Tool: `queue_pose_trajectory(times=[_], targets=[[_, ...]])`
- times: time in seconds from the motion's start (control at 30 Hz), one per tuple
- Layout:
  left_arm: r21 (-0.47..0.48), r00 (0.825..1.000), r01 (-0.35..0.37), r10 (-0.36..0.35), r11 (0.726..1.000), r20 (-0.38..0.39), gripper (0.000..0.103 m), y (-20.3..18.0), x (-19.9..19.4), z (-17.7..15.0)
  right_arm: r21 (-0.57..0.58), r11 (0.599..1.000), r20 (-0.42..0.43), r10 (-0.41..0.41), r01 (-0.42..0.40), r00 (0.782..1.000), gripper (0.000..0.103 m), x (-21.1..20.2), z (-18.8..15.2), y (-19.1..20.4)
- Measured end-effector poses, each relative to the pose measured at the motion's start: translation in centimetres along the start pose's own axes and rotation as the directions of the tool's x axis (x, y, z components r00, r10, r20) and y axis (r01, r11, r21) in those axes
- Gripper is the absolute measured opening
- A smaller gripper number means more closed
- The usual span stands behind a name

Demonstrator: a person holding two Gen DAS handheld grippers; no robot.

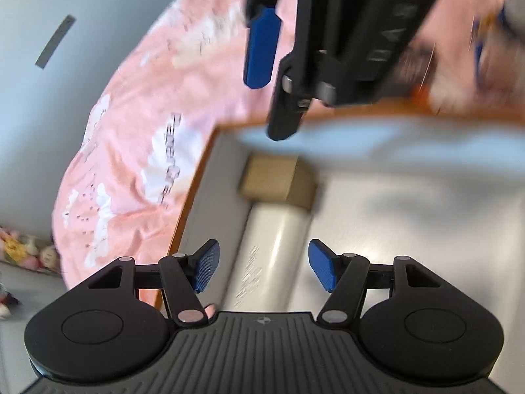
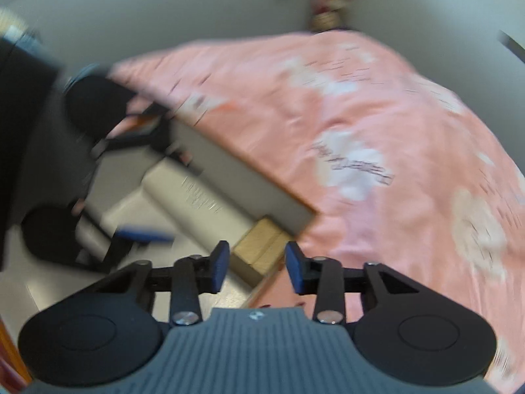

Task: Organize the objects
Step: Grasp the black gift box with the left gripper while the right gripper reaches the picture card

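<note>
Grippers meet over an open drawer beside a bed. In the left wrist view, the left gripper [image 1: 262,266] sits at the bottom of the frame with its blue pads [image 1: 206,264] spread wide and nothing between them. Just past them, in the lower middle of the frame, a white tube [image 1: 272,256] with faint printed lettering lies lengthwise on the drawer [image 1: 410,229] floor. A small brown cardboard box [image 1: 275,180] rests at the tube's far end, near the middle of the frame and close to the drawer's left wall.

The right gripper [image 1: 272,75] comes in from the top of that frame, above the drawer's far orange rim, one blue pad showing and one black finger pointing down; motion blur softens it. In its own view the right gripper [image 2: 257,267] fills the bottom of the frame, jaws released with a clear gap and nothing held. The cardboard box [image 2: 262,246] appears just beyond its fingertips, tucked into the drawer corner, and the white tube [image 2: 197,203] lies to the left of centre along the drawer wall.

A pink bedspread [image 1: 137,124] printed with white clouds covers the left and upper part of the left wrist frame and the right half of the right wrist frame.
</note>
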State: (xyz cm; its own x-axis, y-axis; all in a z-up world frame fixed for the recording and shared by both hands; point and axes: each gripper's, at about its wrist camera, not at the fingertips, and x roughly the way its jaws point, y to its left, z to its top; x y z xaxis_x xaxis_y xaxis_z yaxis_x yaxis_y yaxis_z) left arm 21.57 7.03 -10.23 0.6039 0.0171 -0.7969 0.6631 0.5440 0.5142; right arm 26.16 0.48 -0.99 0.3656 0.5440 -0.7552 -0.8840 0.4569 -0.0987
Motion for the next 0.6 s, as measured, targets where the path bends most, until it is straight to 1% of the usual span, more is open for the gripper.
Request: queue_pose_trajectory(times=[0.07, 0.1, 0.17, 0.2, 0.27, 0.37, 0.43, 0.53, 0.6], targets=[[-0.047, 0.998, 0.031, -0.029, 0.998, 0.047, 0.074, -0.2, -1.6, 1.4, 0.139, 0.99, 0.018, -0.02, 0.017, 1.0, 0.043, -2.3, -1.4, -1.7], [-0.061, 0.997, 0.044, -0.04, 0.997, 0.065, 0.074, -1.0, -2.6, 2.5, 0.207, 0.978, 0.012, -0.039, 0.035, 0.999, 0.043, -3.2, -2.4, -2.5], [-0.076, 0.995, 0.052, -0.045, 0.996, 0.094, 0.074, -1.3, -3.0, 4.2, 0.318, 0.946, 0.01, -0.077, 0.07, 0.997, 0.045, -4.9, -4.7, -3.8], [-0.086, 0.994, 0.047, -0.038, 0.995, 0.103, 0.074, -2.0, -3.3, 4.7, 0.357, 0.93, 0.01, -0.101, 0.091, 0.995, 0.048, -5.5, -5.9, -4.3], [-0.11, 0.993, 0.044, -0.031, 0.993, 0.115, 0.074, -2.2, -4.4, 6.5, 0.439, 0.889, 0.006, -0.143, 0.126, 0.99, 0.049, -6.8, -8.5, -5.1], [-0.143, 0.99, 0.06, -0.041, 0.988, 0.134, 0.074, -3.4, -5.0, 8.7, 0.569, 0.815, -0.004, -0.134, 0.112, 0.991, 0.054, -7.9, -12.3, -6.4], [-0.158, 0.99, 0.059, -0.038, 0.986, 0.133, 0.074, -4.6, -5.1, 10.2, 0.629, 0.771, 0.016, -0.14, 0.098, 0.99, 0.061, -8.3, -14.4, -6.9], [-0.173, 0.992, 0.074, -0.054, 0.982, 0.116, 0.074, -5.8, -4.3, 12.1, 0.662, 0.738, -0.005, -0.173, 0.133, 0.985, 0.062, -8.2, -16.7, -7.1], [-0.205, 0.991, 0.11, -0.09, 0.973, 0.103, 0.074, -6.0, -3.2, 12.9, 0.678, 0.722, -0.016, -0.168, 0.134, 0.986, 0.062, -7.7, -18.0, -7.3]])
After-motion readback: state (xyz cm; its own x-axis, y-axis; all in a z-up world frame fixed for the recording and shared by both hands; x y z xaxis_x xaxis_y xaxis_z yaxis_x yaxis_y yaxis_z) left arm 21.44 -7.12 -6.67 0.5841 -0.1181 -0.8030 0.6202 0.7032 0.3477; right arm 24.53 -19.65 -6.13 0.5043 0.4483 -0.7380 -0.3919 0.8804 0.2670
